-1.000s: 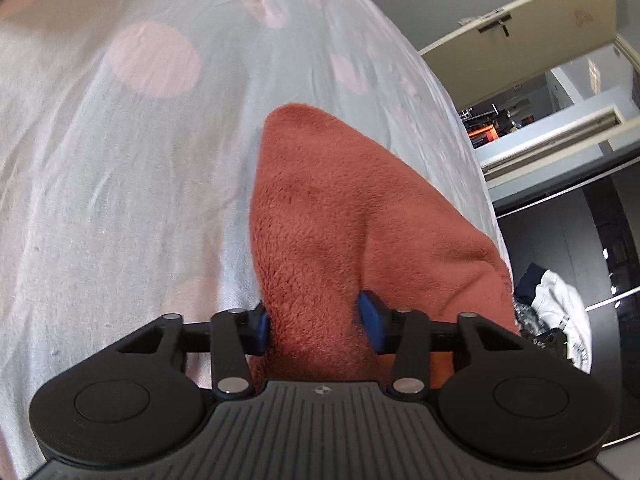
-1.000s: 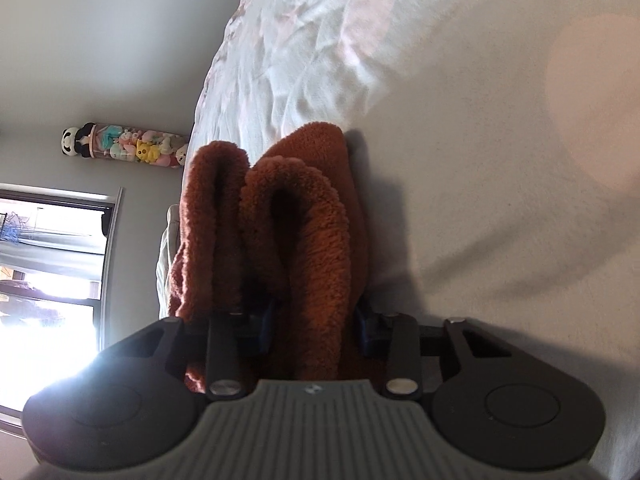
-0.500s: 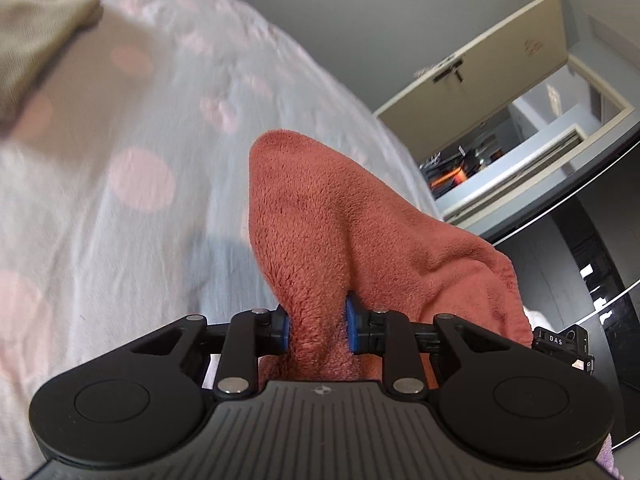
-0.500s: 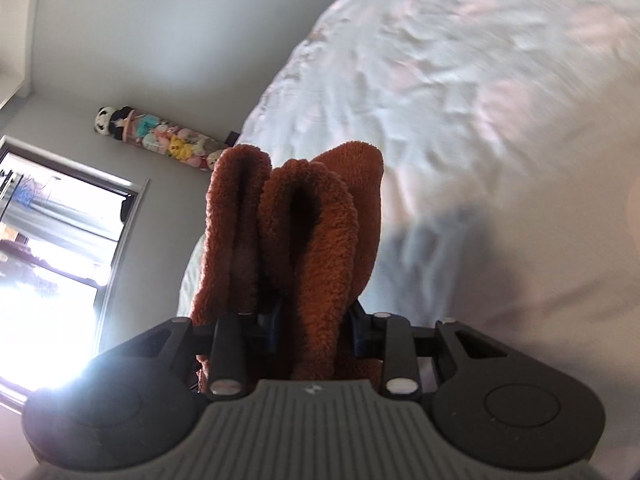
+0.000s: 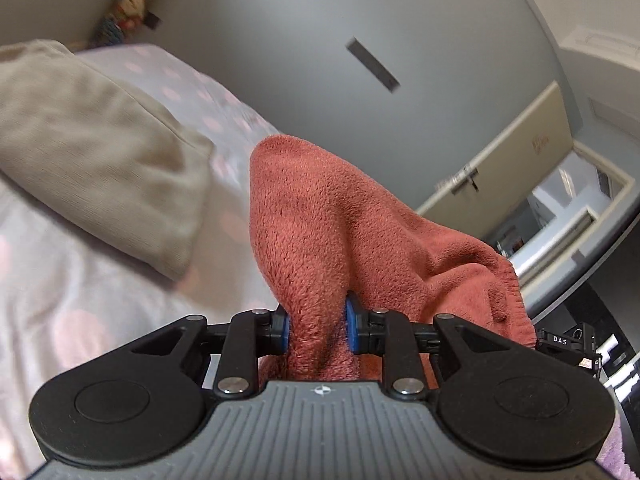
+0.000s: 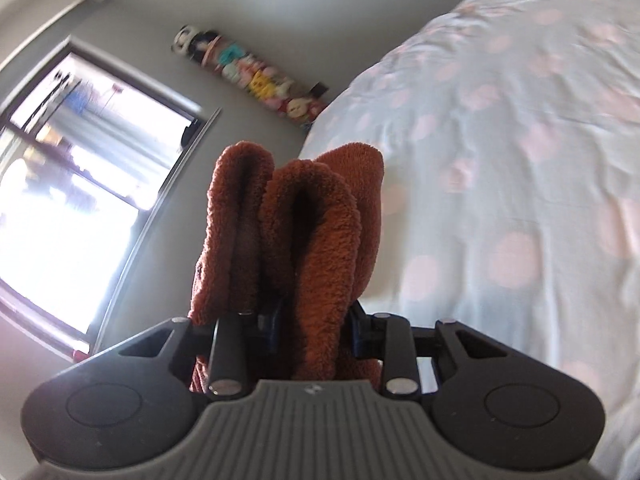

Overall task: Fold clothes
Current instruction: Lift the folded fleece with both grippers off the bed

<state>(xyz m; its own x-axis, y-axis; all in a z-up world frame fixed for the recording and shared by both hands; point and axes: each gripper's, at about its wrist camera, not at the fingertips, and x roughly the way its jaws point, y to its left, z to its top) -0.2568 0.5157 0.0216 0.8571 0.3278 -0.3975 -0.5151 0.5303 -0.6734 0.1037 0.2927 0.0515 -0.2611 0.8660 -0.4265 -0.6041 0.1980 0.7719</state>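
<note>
Two fisheye views, each from just behind a gripper, both close on the rust fleece garment (image 5: 340, 240) (image 6: 316, 232) above the dotted bed (image 5: 80, 304) (image 6: 500, 200).

The left gripper (image 5: 316, 328) has a gray ribbed body with a small white mark, two round black discs, black arms with shiny silver screws, and blue pads (image 5: 283, 328). The right gripper (image 6: 314, 326) has the same gray body, black discs and silver screws.

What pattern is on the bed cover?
Pale bedsheet with soft pink polka dots, clearest in the right wrist view.
</note>
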